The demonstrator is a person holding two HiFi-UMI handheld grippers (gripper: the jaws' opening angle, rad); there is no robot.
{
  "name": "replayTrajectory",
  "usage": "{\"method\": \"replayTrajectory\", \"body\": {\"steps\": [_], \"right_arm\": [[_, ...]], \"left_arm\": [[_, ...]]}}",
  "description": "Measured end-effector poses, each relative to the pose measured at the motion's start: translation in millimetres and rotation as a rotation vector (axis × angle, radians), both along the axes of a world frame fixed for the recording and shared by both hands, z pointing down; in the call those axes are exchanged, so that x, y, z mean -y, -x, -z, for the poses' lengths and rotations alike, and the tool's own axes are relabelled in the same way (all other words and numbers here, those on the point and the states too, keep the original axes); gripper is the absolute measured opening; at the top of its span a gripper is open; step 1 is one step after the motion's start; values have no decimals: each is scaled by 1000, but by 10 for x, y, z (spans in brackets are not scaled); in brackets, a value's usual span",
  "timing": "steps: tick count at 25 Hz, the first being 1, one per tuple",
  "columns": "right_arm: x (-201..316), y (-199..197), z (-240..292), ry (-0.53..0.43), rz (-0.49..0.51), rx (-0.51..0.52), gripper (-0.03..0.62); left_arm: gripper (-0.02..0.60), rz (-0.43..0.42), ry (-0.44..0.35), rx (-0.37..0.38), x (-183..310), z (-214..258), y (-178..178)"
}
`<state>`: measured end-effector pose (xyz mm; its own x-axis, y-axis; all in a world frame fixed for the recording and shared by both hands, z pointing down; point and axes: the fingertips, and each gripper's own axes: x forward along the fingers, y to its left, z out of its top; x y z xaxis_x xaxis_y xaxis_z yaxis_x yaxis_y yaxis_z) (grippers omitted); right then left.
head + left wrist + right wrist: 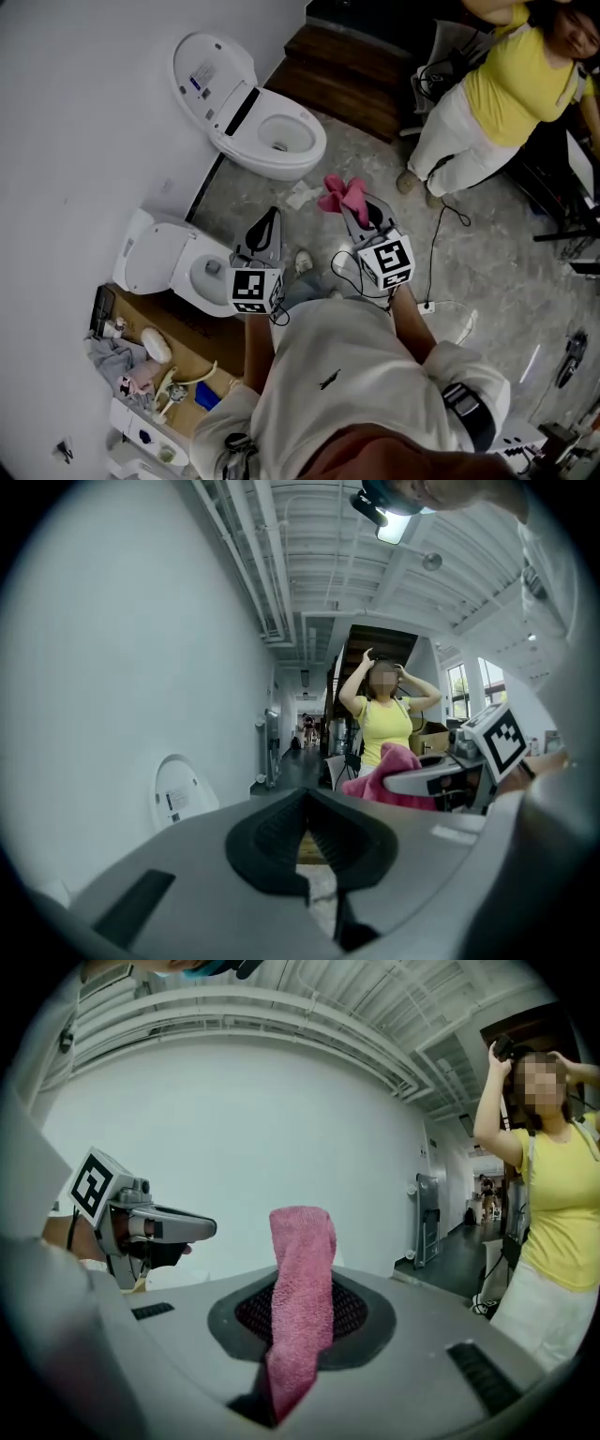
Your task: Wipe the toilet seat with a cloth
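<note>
A white toilet (281, 141) stands by the wall with its lid (211, 75) raised; the lid (178, 794) also shows in the left gripper view. My right gripper (361, 202) hangs in front of the bowl, shut on a pink cloth (339, 194). The pink cloth (300, 1288) sticks up between its dark pads. My left gripper (271, 214) is held beside it to the left, its jaws shut with nothing between them. Seen from the left gripper, the right gripper (412, 782) and pink cloth (394, 775) are at right. Seen from the right, the left gripper (202, 1229) is at left.
A second, smaller toilet (169, 262) stands at left, with a cardboard box of clutter (159, 366) below it. A crumpled white paper (302, 195) lies on the floor. A person in yellow (506, 94) stands at upper right. Cables (441, 225) trail across the floor. Wooden steps (347, 75) lie behind.
</note>
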<state>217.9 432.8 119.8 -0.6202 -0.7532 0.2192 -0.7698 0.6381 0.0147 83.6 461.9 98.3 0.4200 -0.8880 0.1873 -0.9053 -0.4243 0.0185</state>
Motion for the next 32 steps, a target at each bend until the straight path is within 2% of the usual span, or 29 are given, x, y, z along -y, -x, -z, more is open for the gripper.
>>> {"method": "replayTrajectory", "body": {"steps": [14, 26, 32], "right_arm": [[994, 610, -7, -6, -65, -51, 52], [1683, 790, -99, 2, -52, -73, 52], [2167, 782, -249, 37, -29, -73, 52]], "left_arm": [[11, -74, -5, -1, 1142, -7, 715], [11, -70, -11, -31, 1799, -93, 828], [11, -47, 24, -34, 2222, -273, 802]]}}
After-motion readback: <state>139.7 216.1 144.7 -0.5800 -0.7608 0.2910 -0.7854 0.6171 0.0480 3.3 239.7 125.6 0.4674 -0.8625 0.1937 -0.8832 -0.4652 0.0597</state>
